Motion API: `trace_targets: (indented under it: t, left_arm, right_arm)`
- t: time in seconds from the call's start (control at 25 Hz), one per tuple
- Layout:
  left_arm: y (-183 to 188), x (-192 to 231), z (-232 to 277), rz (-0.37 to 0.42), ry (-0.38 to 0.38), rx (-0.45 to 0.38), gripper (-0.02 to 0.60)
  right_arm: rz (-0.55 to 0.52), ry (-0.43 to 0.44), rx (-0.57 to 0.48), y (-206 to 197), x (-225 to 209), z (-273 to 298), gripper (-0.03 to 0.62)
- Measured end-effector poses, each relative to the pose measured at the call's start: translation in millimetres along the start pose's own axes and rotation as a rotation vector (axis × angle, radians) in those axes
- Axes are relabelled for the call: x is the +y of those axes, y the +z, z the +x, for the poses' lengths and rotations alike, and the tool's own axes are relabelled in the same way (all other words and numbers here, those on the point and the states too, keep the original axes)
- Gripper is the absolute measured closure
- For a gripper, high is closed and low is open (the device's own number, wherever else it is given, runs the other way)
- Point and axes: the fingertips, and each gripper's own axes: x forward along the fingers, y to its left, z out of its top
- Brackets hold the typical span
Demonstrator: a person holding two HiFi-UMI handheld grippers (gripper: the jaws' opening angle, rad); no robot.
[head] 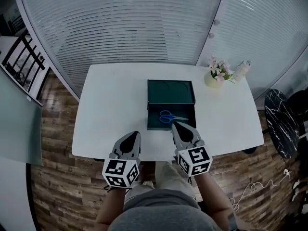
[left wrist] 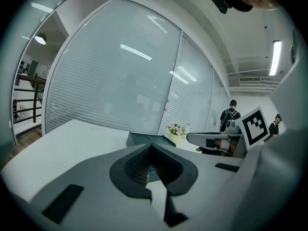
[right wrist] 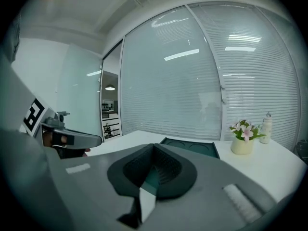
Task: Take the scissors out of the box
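While Poised at the Near Table Edge: Both Tools Pressed Shut, Empty

Left gripper [head: 134,134] over white table [head: 106,105], left of dark green box [head: 153,125]; right gripper [head: 175,125] at its near wall. Blue-handled scissors [head: 168,117] inside the near half, opened lid [head: 171,91] behind. Open tabletop on both sides. Far right corner: flower pot [head: 214,79], small bottle [head: 242,69], well apart from box.

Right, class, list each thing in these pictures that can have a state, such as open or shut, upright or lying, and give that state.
Box, lid open.
Scissors, lying inside the box, blades seemingly together, not gripped.
Left claw, shut, empty.
Right claw, shut, empty, tip at the box's near edge.
Flower pot, upright.
Bottle, upright beside the flower pot.
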Motion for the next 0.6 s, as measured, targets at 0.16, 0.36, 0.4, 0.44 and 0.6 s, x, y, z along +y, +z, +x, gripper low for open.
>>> trace_targets:
  t: [0.16,0.36,0.4,0.44,0.6]
  left_arm:
    - [0,7,18,-0.016,0.031,0.01,0.576]
    - [-5,15,34,-0.032,0.051,0.027,0.577]
    - [-5,16,37,-0.035,0.052,0.028,0.576]
    - [-5,17,39,-0.038,0.053,0.029,0.576]
    - [-8,21,48,-0.054,0.057,0.035,0.575]
  right_arm:
    - [-0.022,0.032,0.036,-5,-22,27,0.585]
    - [-0.068,0.088,0.115,-16,-37,57,0.584]
    - [-0.083,0.102,0.135,-19,-39,62,0.585]
    - [-0.101,0.118,0.155,-22,-40,67,0.585]
    - [-0.2,0.223,0.274,-41,-42,87,0.584]
